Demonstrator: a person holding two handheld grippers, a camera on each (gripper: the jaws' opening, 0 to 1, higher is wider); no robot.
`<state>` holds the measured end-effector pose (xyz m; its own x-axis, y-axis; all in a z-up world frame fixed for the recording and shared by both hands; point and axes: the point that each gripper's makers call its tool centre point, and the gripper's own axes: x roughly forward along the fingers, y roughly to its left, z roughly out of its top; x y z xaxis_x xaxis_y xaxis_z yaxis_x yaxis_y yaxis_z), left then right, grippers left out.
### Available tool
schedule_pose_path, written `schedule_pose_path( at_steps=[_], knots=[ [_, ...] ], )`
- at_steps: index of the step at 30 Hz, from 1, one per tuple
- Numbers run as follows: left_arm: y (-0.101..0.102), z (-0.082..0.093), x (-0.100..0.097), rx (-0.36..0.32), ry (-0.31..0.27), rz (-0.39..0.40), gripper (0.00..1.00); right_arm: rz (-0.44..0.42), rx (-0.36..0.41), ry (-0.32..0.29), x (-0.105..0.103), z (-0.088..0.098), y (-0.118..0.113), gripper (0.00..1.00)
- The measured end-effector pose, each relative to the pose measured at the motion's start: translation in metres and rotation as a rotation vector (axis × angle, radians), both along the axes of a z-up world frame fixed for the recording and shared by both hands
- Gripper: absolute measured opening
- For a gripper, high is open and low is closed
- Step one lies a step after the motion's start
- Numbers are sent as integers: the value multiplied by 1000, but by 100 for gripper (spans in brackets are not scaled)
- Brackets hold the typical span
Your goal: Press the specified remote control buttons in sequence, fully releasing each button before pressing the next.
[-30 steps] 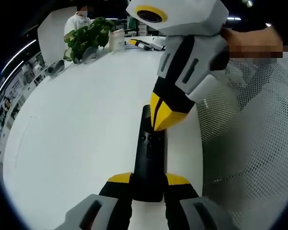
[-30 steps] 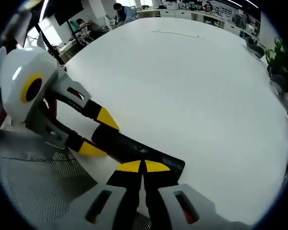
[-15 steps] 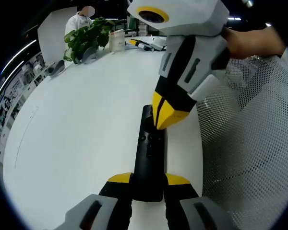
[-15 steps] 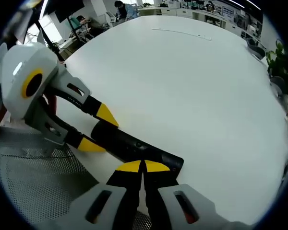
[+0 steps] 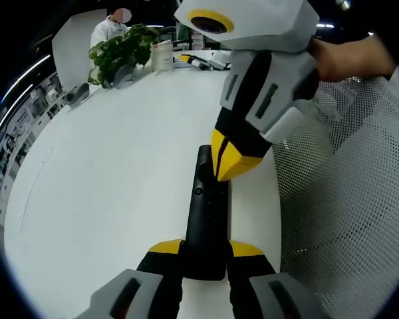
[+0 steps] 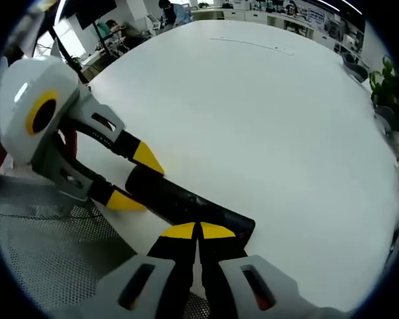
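A long black remote (image 5: 206, 219) lies lengthwise on the white table (image 5: 106, 173) near its edge. My left gripper (image 5: 206, 249) is shut on the remote's near end, one yellow-tipped jaw on each long side. My right gripper (image 5: 229, 163) comes in from the upper right with its jaws shut, and its yellow tips rest on the remote's upper face about halfway along. In the right gripper view, the right gripper (image 6: 198, 231) has its tips together over the remote (image 6: 179, 199), while the left gripper (image 6: 134, 179) clamps the remote's far end from the left.
A potted plant (image 5: 123, 50) and small items stand at the table's far end, with a person (image 5: 106, 30) behind them. A white mesh chair (image 5: 346, 199) sits right beside the table edge. A hand (image 5: 349, 60) holds the right gripper. Broad bare tabletop (image 6: 266, 119) stretches away.
Almost nothing. The right gripper's tips stay on the remote's middle with only a tiny shift, and the left gripper keeps its hold.
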<state>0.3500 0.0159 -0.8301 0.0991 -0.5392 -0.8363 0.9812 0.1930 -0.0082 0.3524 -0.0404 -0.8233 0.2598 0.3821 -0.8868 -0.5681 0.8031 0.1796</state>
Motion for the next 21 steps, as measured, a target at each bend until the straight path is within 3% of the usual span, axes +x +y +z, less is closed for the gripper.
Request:
schedule_pose_path(
  at_steps=[21],
  knots=[
    [-1,0,0,2,-7,-14,24,-34,22,10,2,2,-1,0]
  ],
)
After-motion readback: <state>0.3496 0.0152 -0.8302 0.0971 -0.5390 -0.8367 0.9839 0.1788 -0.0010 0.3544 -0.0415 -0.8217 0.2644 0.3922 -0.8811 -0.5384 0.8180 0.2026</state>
